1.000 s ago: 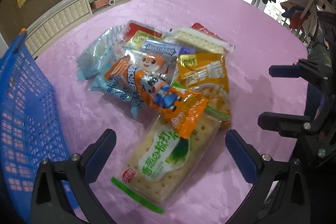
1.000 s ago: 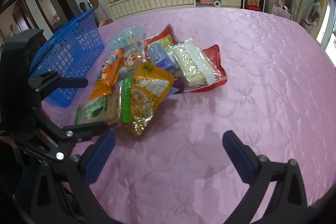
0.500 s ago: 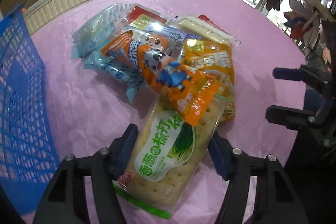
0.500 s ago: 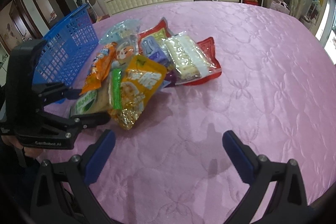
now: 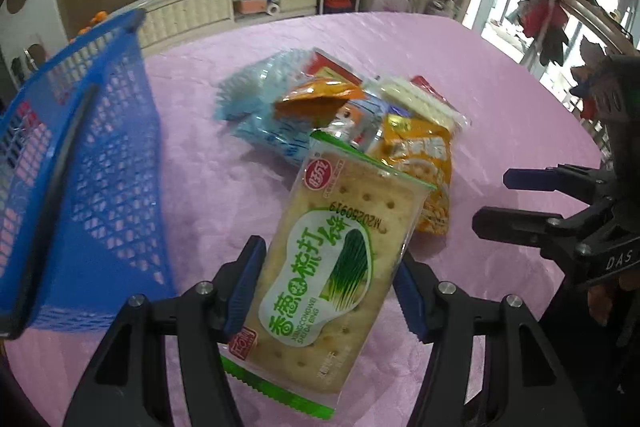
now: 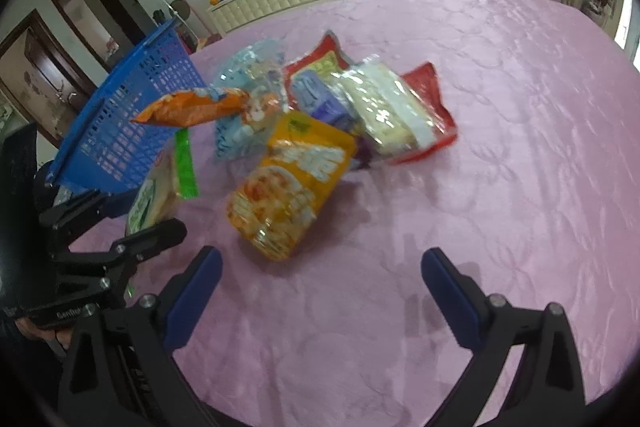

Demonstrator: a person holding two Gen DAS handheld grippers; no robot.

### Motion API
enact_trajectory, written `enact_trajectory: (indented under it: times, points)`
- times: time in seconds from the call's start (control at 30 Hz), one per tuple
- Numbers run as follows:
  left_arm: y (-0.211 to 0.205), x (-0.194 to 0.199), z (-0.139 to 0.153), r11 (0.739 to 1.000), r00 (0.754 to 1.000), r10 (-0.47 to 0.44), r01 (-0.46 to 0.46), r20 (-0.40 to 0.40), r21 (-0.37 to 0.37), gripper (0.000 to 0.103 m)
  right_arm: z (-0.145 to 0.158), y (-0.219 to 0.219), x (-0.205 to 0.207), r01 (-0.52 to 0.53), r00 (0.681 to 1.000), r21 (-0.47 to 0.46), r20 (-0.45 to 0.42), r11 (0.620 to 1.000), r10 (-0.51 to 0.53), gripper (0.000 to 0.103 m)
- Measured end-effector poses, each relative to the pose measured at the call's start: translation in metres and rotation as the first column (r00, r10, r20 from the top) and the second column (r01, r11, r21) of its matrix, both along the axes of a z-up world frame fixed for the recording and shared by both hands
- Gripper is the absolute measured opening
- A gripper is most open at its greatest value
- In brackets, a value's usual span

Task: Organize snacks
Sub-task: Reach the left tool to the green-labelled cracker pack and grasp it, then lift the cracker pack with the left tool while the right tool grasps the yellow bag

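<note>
My left gripper [image 5: 328, 287] is shut on a green-and-white scallion cracker pack [image 5: 332, 263] and holds it tilted above the pink table; the pack also shows in the right wrist view [image 6: 154, 195]. An orange snack bag [image 6: 192, 109] is tipped up by the pack's far end. The snack pile [image 5: 360, 119] lies behind it, with a yellow bag [image 6: 288, 183], blue packs, a clear cracker pack and a red pouch. A blue mesh basket [image 5: 80, 163] stands left of the pile. My right gripper [image 6: 320, 287] is open and empty, near the yellow bag.
The pink quilted tablecloth [image 6: 500, 107] covers the table. My right gripper's body shows at the right of the left wrist view [image 5: 560, 211]. White cabinets and shelves stand beyond the table's far edge.
My left gripper closed on the cracker pack and lifted it, tilting its far end up. The orange bag slid and tipped up on the pile. My right gripper stayed open.
</note>
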State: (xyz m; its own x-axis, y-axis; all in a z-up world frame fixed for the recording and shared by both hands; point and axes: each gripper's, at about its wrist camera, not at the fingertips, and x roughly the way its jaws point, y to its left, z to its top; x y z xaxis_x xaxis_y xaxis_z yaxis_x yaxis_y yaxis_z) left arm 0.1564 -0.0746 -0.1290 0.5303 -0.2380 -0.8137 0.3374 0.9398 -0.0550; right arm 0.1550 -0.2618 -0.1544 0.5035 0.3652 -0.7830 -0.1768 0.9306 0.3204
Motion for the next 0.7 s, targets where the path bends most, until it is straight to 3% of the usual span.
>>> enact_trajectory:
  times: [0.3, 0.7]
  points:
    - [-0.009, 0.008, 0.007, 1.0, 1.0, 0.004, -0.004, 0.018, -0.006, 0.059, -0.002, 0.008, 0.04, 0.004, 1.0, 0.06, -0.023, 0.998, -0.003, 0.089]
    - [-0.015, 0.015, 0.009, 0.999, 1.0, 0.021, -0.02, 0.021, -0.032, 0.059, -0.012, 0.012, 0.054, -0.011, 1.0, 0.059, -0.013, 0.998, 0.012, 0.045]
